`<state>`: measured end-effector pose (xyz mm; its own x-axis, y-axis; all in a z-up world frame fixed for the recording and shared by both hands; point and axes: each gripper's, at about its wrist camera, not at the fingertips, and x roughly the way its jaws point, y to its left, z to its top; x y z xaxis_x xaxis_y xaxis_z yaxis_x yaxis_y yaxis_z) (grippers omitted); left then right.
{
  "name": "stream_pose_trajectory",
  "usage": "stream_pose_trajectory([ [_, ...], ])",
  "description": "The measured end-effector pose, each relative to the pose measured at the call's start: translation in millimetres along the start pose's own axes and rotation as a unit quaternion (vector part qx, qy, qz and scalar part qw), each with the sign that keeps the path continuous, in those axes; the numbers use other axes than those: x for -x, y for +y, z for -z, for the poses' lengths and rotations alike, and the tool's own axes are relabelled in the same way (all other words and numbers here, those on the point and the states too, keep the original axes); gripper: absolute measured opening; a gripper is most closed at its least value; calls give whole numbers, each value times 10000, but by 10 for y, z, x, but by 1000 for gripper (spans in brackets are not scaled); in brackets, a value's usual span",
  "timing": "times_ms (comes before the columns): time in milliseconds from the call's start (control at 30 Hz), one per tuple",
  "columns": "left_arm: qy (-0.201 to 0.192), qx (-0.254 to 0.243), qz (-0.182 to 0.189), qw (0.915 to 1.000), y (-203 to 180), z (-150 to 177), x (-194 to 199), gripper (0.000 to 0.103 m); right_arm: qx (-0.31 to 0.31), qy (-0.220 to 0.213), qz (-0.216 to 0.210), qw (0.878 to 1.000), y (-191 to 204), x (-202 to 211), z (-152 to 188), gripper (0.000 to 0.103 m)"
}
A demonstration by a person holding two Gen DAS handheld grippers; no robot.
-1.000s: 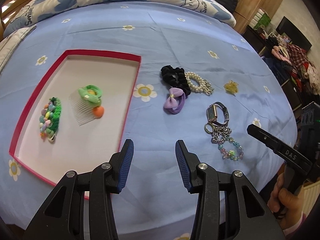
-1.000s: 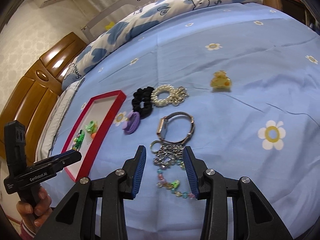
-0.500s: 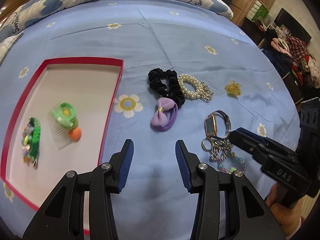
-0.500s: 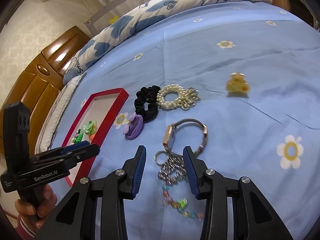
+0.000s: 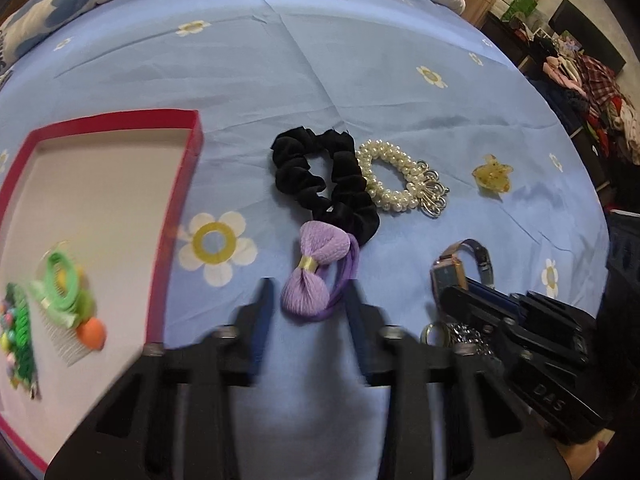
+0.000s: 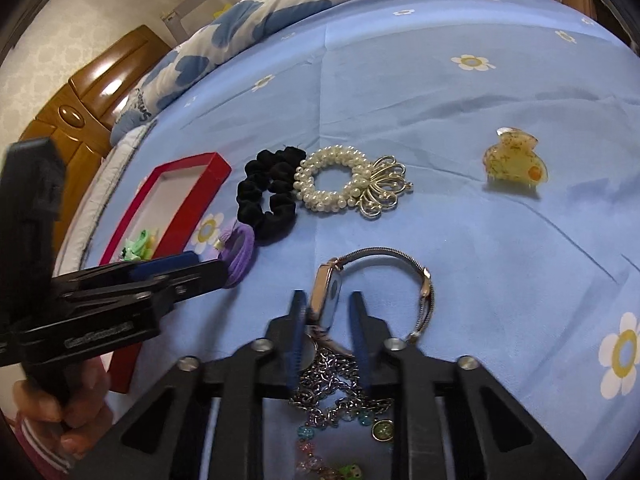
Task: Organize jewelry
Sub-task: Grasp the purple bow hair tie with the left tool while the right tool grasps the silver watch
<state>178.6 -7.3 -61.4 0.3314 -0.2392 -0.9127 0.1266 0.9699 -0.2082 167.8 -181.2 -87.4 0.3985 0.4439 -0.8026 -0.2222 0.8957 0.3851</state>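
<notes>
the purple bow hair tie (image 5: 316,276) lies flat on the blue flowered bed sheet (image 5: 280,80), and the left gripper (image 5: 310,300) has a finger on each side of its near end. its jaws are closing with the bow between them, but the frame is blurred there and i see no pad pressing on it yet.

over on the right, the watch (image 6: 332,292) stands on edge with its mesh band looping away to the right. the right gripper (image 6: 328,320) straddles the watch face, jaws closing around it, a gap still showing on the right side. under the gripper sits a pile of silver chain (image 6: 336,384) and a beaded bracelet (image 6: 320,452) with little coloured charms.

just past the bow, the black scrunchie (image 5: 324,180) touches it, and the pearl bracelet (image 5: 396,184) with its silver flower charm lies against the scrunchie's right side. the yellow claw clip (image 6: 514,164) sits well apart, off to the right.

left of all this is the red-rimmed tray (image 5: 176,208), holding a green hair tie (image 5: 60,280), a clear comb with an orange ball (image 5: 80,336), and a green beaded piece (image 5: 18,332) at the edge. a hand (image 6: 60,412) in a pink striped cuff holds the left gripper's handle.
</notes>
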Motion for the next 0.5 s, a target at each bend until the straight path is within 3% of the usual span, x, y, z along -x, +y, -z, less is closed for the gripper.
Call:
stream_pose_trajectory([
  [133, -79, -9, 58, 10000, -6, 21, 16, 11, 12, -86, 41, 10000, -15, 67, 8, 10],
  [500, -497, 282, 250, 9980, 197, 285, 535, 11, 120, -319, -97, 9994, 130, 322, 22, 8],
])
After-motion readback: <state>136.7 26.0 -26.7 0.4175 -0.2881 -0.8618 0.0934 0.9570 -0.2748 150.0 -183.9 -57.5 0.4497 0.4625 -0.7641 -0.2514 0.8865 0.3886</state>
